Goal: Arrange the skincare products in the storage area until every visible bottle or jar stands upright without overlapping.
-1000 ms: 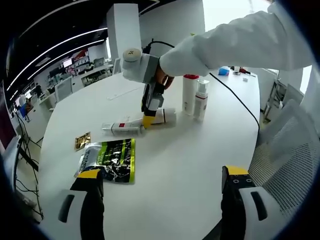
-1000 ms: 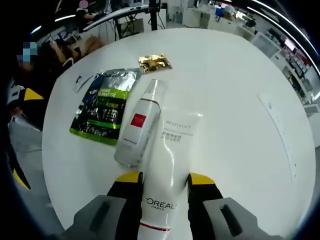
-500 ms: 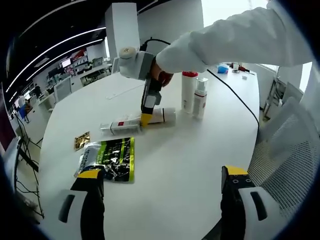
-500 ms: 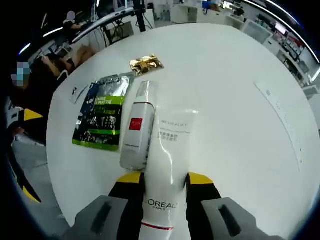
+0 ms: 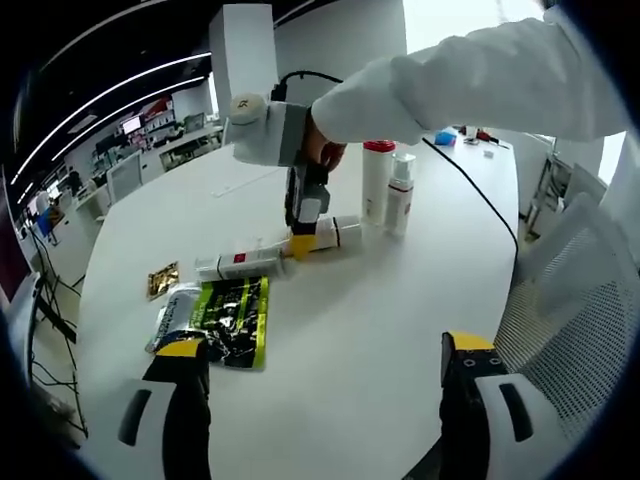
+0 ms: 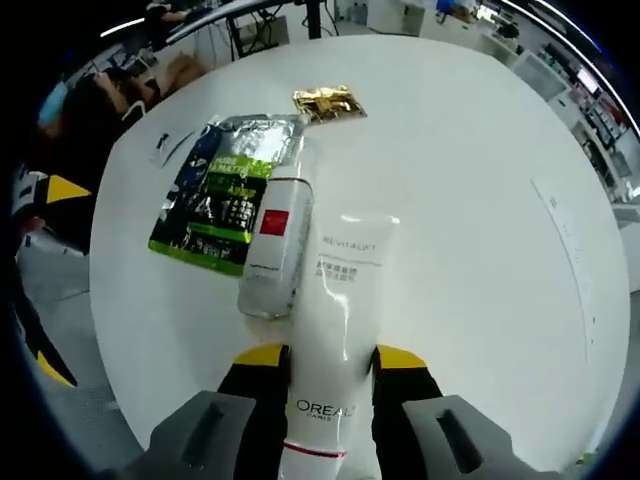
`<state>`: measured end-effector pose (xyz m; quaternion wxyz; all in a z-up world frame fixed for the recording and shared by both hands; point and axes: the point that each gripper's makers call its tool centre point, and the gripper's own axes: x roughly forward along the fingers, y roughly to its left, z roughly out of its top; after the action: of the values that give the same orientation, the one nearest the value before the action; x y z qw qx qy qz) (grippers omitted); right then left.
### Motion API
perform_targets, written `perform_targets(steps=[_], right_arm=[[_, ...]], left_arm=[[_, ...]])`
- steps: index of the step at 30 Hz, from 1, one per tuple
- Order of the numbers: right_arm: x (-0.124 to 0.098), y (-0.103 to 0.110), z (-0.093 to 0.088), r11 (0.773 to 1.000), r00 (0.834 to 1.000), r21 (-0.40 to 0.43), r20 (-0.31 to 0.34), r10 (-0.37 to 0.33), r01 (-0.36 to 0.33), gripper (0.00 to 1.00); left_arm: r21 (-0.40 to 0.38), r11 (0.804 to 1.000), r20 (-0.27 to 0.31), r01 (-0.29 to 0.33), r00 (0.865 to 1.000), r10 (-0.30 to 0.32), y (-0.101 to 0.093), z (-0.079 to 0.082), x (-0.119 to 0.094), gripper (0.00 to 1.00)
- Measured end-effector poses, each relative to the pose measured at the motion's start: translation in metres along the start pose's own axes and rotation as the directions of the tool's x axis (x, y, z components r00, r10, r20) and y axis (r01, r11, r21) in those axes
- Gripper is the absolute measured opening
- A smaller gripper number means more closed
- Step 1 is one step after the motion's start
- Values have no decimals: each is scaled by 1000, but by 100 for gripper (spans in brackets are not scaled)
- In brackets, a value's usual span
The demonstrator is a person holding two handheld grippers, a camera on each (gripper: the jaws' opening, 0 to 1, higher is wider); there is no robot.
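white tube [image 6: 338,330] clamped in right gripper [image 6: 325,362] — cap end cut off; left gripper [image 5: 318,362] gapes, holding nothing.

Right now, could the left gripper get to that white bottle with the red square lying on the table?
Probably yes. The left gripper is open and empty, with bare table ahead. The lying bottle rests beside the green packet, its near side uncovered; the right gripper holds only the white tube next to it.
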<state>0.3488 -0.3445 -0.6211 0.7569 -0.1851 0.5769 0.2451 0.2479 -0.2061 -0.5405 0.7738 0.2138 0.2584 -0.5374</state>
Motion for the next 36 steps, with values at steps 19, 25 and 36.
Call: perform_targets(steps=[19, 25, 36], right_arm=[[-4, 36, -22, 997, 993, -77, -121, 3, -13, 25], [-7, 44, -27, 998, 992, -53, -125, 13, -20, 24], [-26, 57, -24, 990, 998, -131, -6, -60, 59, 22]], left_arm=[[-208, 974, 166, 93, 984, -59, -6, 27, -9, 88], [-263, 960, 193, 95, 980, -44, 2, 28, -12, 85], [-372, 915, 276, 157, 960, -53, 2, 40, -17, 80]])
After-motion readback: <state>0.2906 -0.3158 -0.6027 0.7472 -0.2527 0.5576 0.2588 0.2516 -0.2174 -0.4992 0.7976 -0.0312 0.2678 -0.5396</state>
